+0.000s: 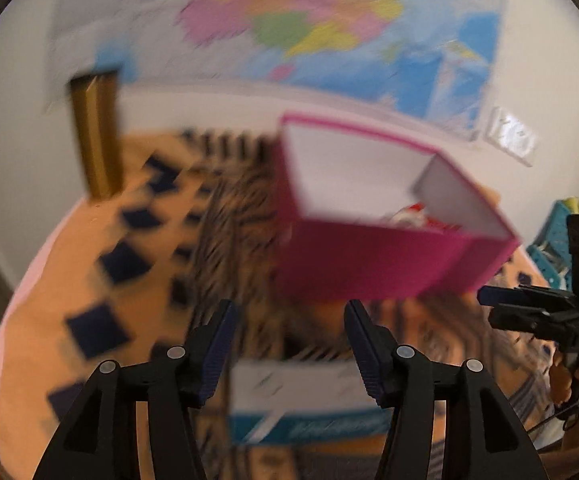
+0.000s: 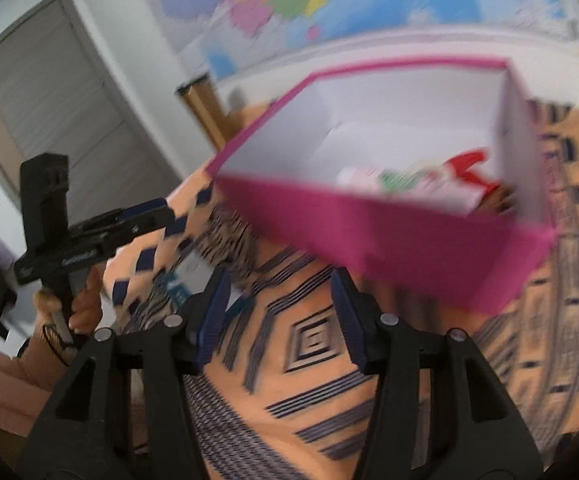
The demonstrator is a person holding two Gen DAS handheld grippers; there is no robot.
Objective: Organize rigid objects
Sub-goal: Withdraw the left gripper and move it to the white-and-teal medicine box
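An open pink box (image 1: 369,268) with a white inside stands on the patterned bedspread, ahead of both grippers. Inside it lie blurred white, red and green items (image 2: 417,184). My left gripper (image 1: 291,306) is open in front of the box's near wall and grips nothing. A flat white and teal box (image 1: 305,400) lies on the bedspread below its fingers, apart from the pads. My right gripper (image 2: 279,280) is open over the bedspread, just short of the pink box (image 2: 409,248), with nothing between its fingers. Each gripper shows in the other's view: right (image 1: 489,300), left (image 2: 157,210).
The orange bedspread (image 2: 313,360) with dark stripes and squares covers the bed. A wall map (image 1: 309,20) hangs behind it. There is a wooden bedpost (image 1: 97,136) at the back left, a teal basket (image 1: 549,248) to the right and a grey door (image 2: 49,100).
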